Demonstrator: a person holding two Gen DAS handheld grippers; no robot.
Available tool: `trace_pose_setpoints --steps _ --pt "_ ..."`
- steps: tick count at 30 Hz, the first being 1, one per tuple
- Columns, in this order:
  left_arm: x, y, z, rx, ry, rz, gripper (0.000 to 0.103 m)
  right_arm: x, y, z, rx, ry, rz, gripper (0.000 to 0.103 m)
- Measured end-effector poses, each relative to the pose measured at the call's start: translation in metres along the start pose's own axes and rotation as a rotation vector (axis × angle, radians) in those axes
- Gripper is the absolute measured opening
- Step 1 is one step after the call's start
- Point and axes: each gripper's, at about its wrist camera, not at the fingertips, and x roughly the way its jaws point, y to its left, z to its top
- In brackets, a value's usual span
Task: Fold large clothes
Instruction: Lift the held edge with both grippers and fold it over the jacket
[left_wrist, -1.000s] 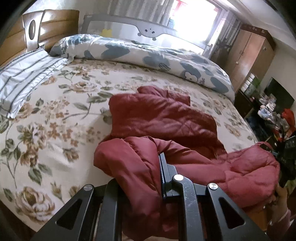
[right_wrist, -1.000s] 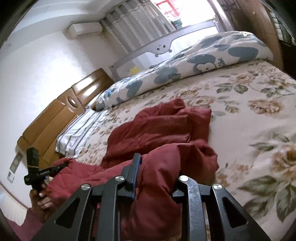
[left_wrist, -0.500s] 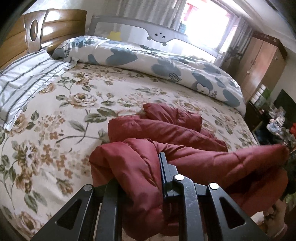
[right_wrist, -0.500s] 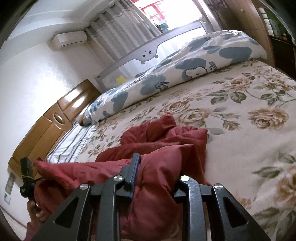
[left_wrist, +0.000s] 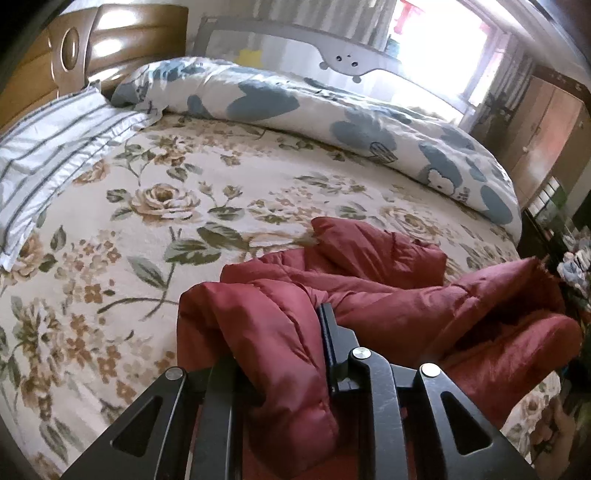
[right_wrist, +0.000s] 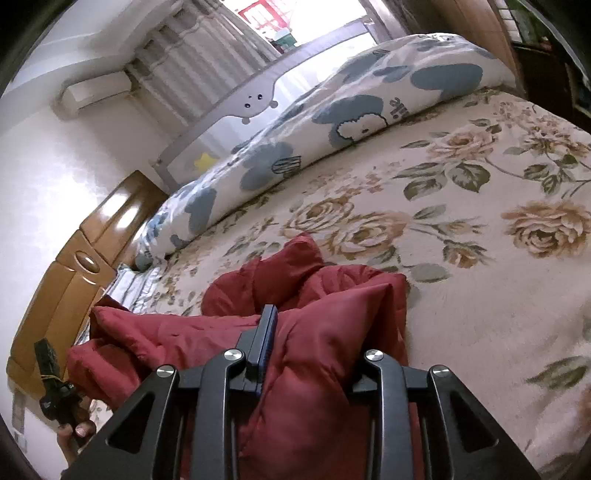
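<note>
The biggest risk here is a slip: the dark red puffer jacket (left_wrist: 369, 295) has a slick, shiny shell over soft padding, and each gripper pinches only a bunched corner of it. The left gripper (left_wrist: 280, 339) is clamped on a thick fold at one end, and the right gripper (right_wrist: 314, 332) is clamped on a fold at the other; both sets of jaws have just been opening a little, with the fabric between them and pressed against the pads, so the hold may be loosening. If one corner lets go before the other, the held edge would sag and the fold would land crooked. The padding could also spring back, since the quilted panels are bulky and hold air, so a fold may not stay flat. The jacket lies on the near part of the bed (left_wrist: 155, 192), its far part heaped in rounded lumps on the flowered bedspread, with the near edge lifted between the two grippers. The bedspread looks soft and slightly fuzzy, which may drag on the jacket. A rolled duvet (left_wrist: 332, 118) with blue shapes lies well apart along the far side.
</note>
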Motion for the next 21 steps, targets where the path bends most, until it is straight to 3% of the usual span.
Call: trace_pose_setpoints --steps 10,21 --pt "0.076 -0.006 0.03 0.011 0.042 0.064 0.022 0.057 -0.015 0.013 0.003 0.021 -0.091 0.029" --pt "0.14 -0.004 0.043 0.02 0.057 0.085 0.023 0.1 -0.03 0.019 0.012 0.015 -0.128 0.029"
